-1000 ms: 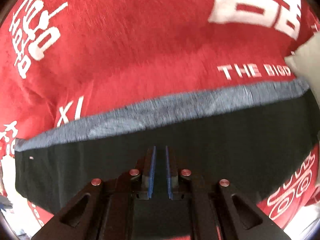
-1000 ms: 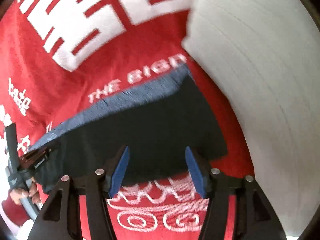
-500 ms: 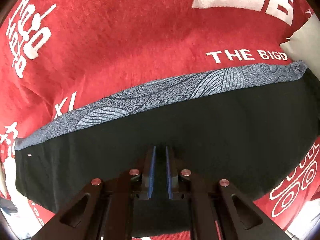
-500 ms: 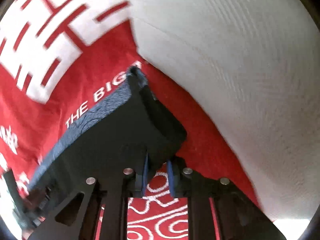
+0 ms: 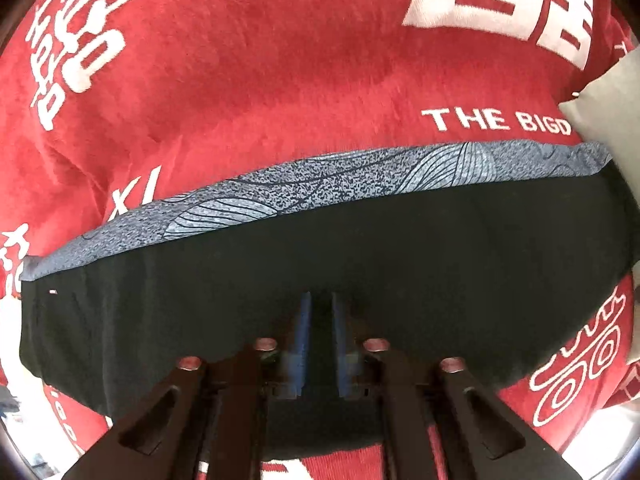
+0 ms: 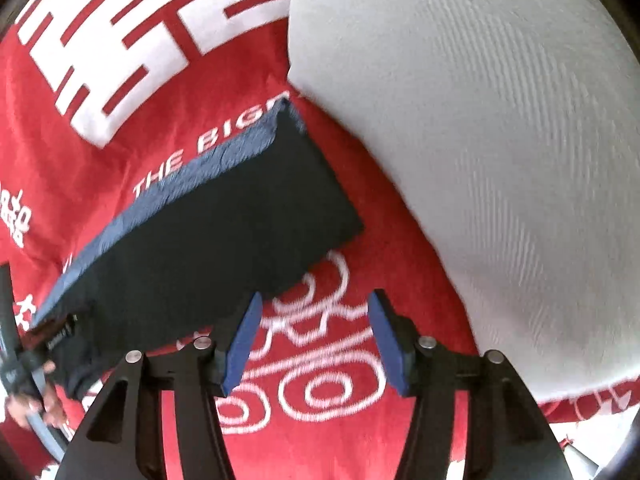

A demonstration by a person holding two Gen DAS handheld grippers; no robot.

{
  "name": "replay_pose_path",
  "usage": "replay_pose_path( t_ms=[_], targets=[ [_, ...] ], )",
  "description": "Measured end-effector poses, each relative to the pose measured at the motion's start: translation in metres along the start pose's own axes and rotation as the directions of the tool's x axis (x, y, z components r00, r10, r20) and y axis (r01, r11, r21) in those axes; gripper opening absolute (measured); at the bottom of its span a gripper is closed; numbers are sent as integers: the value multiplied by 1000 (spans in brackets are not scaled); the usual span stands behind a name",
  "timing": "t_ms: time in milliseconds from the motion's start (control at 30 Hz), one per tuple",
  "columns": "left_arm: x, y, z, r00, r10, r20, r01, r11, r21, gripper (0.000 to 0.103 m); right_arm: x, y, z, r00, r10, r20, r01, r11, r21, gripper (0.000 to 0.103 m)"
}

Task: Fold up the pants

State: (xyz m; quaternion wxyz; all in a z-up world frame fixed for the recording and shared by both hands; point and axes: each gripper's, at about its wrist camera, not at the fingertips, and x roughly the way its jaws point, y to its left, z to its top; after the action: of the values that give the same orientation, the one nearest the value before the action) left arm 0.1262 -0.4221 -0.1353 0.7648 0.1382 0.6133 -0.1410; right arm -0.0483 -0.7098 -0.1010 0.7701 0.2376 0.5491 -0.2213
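A: Where are the pants (image 5: 360, 288)?

B: Folded into a long black band on the red blanket (image 5: 260, 80), a blue-grey patterned strip along the far edge. The long axis runs side to side across the left view. In the right view the band's short end (image 6: 320, 200) lies up and left of the right gripper (image 6: 316, 336).

A: Fingers?

B: Left gripper (image 5: 320, 340): the gap is narrow and opening, black cloth fills it, and the blue pads look just clear of the cloth, so I judge it is letting go. Right: jaws spread and opening, nothing between them, only blanket print below.

A: Which hand is nearer?

B: The left, directly over the middle of the band's near edge. The right sits off the band's end, beside the grey pillow (image 6: 480, 140). Any further fold would, I judge, bring one end over along that long axis.

A: Writing?

B: White print on the blanket: "THE BIGD", cut off by the pillow; "XL"-like letters partly hidden; large blocky characters I cannot read.
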Motion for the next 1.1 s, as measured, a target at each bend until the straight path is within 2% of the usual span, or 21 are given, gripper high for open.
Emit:
replay_pose_path(
  t_ms=[33,67,100,267,467,600,733,833,900,1100],
  targets=[
    [0,5,1,1000,1,8,-1,1000,-9,101,0,1,-5,1000,8,-8,-8,1000,9,59],
    [-5,6,0,1000,8,29,-7,1000,-17,103,-1,1,-8,1000,15,-13,-15,1000,14,59],
    [-10,6,1,999,-5,50,5,1000,-9,103,0,3,-14,999,27,-24,-26,999,24,59],
    [-17,2,-1,999,-5,42,4,1000,16,103,-5,17,-32,997,72,-32,-71,997,18,59],
    [-20,4,-20,996,-90,-5,90,996,27,103,-14,37,-42,993,119,-23,-118,993,4,65],
    [-29,18,-38,992,-126,8,125,992,15,103,-17,49,-54,991,134,-26,-134,991,9,65],
    [-36,50,-53,985,-172,31,173,984,-38,103,-20,66,-69,983,180,-34,-179,983,36,66],
    [-43,82,-67,983,-176,47,179,982,-54,103,-21,92,-89,972,233,-30,-232,971,54,69],
    [-47,101,-75,982,-180,55,183,982,-46,103,-20,111,-99,965,260,-34,-258,964,61,77],
    [-51,173,-101,994,-87,67,89,996,-29,103,5,179,-135,908,406,-104,-394,911,121,77]
  ],
)
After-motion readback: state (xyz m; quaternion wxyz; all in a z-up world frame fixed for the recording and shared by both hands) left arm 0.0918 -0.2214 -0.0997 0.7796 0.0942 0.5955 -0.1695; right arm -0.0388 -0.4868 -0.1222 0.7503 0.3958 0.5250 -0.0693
